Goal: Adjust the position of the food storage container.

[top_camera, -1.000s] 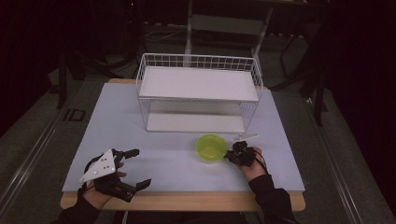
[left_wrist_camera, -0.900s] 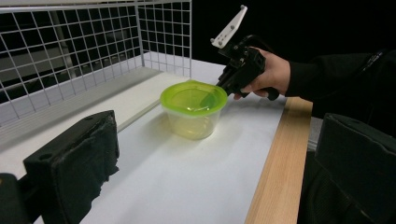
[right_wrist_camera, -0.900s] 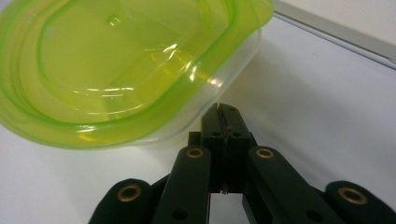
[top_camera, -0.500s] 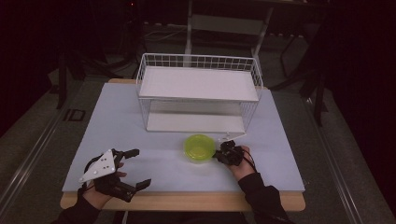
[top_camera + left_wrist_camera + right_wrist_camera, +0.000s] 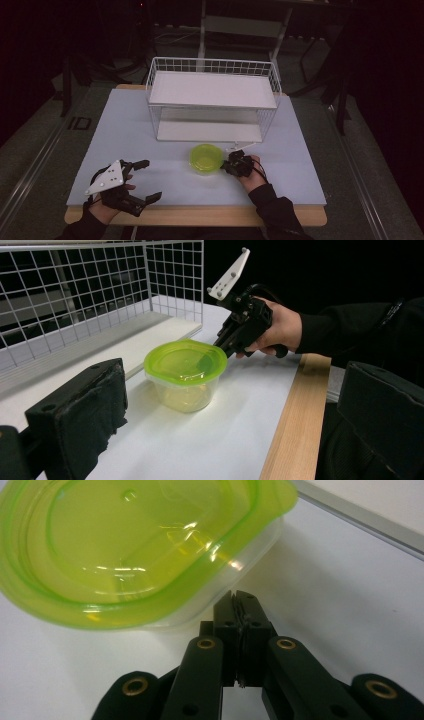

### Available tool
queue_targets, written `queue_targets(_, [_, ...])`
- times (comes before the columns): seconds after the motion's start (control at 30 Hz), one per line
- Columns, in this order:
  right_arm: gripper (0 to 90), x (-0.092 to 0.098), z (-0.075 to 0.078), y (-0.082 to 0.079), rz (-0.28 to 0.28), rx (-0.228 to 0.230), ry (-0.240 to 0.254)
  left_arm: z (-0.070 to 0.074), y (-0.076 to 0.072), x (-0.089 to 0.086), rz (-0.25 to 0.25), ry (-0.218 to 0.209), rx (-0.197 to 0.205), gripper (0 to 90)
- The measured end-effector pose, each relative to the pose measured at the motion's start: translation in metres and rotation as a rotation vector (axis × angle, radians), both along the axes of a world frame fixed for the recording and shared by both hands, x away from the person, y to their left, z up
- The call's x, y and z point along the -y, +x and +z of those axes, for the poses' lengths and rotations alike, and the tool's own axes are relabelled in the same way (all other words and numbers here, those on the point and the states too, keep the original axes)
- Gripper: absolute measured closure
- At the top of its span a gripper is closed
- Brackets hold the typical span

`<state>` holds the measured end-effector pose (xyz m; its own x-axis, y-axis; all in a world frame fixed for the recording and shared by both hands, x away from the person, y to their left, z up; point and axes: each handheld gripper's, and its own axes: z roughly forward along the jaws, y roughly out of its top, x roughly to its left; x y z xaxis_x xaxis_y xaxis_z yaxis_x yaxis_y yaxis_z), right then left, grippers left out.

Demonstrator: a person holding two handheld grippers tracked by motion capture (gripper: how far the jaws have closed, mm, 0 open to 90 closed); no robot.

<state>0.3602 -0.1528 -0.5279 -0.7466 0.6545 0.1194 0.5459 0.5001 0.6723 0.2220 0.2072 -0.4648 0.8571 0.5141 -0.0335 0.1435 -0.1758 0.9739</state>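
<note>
right tongs (image 5: 242,611): clenched tight on nothing, tips touching the tub's side just under the lid rim
left tongs (image 5: 142,180): released, wide apart, parked near my edge of the worktop (image 5: 150,150)
tub: green-lidded container (image 5: 205,158) in front of the wire rack (image 5: 212,100), just beside my right tongs
risk: if I nudge with closed tips, I reckon this light tub skids or tips

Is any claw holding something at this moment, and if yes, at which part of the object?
Nothing is held. The right claw is shut with its tips against the container just under the lid's rim, gripping nothing. The left claw is open.
</note>
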Motion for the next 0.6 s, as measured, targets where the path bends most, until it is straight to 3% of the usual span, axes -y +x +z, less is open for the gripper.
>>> queue_targets(0.17, [85.9, 0.008, 0.007, -0.002, -0.018, 0.020, -0.015, 0.000, 0.000, 0.000, -0.004, -0.003, 0.000, 0.4])
queue_targets(0.33, [81.9, 0.023, 0.024, -0.005, -0.046, 0.058, 0.034, -0.001, 0.001, 0.000, 0.004, -0.015, 0.003, 0.3])
queue_targets(0.4, [78.2, 0.027, 0.030, -0.009, -0.047, 0.081, 0.026, -0.002, 0.002, 0.000, 0.009, -0.015, -0.005, 0.4])
queue_targets(0.6, [54.6, 0.034, 0.046, -0.023, -0.036, 0.125, 0.054, 0.000, 0.004, 0.003, 0.013, -0.016, -0.061, 0.4])
